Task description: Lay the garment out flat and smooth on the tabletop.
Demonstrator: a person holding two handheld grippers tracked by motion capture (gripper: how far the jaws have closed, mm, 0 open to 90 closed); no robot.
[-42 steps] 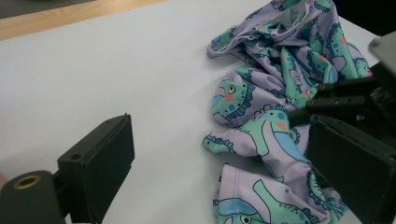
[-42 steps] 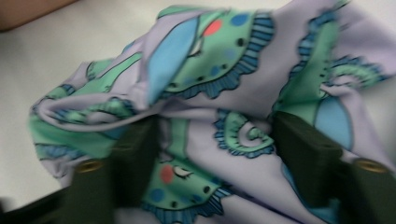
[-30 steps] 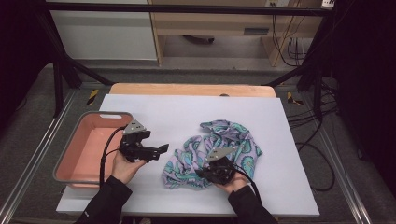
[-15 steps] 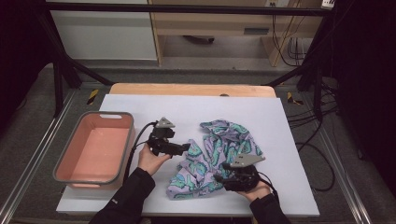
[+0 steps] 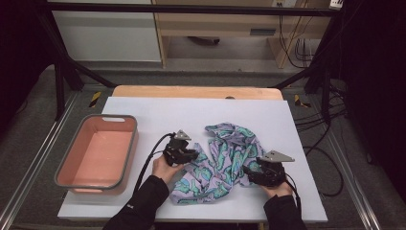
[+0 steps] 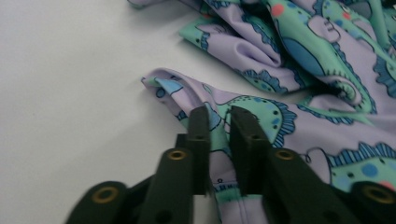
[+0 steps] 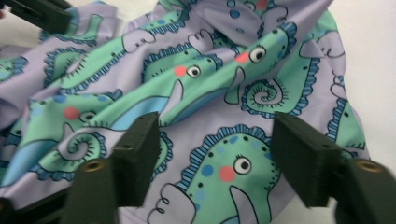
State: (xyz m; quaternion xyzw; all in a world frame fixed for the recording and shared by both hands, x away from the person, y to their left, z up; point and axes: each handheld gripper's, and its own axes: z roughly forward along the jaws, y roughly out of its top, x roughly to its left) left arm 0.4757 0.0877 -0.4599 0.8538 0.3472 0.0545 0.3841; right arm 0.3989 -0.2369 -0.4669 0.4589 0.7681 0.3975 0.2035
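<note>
Left gripper (image 6: pixel 219 116) has just pinched shut on the lilac-and-green dinosaur-print cloth's (image 5: pixel 220 165) edge; right gripper (image 7: pixel 215 140), jaws just opening, stands wide over the cloth, gripping nothing.

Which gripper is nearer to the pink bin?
Left. The left gripper sits between the pink bin and the patterned cloth, on the cloth's near-bin edge; the right gripper is at the cloth's far side.
</note>
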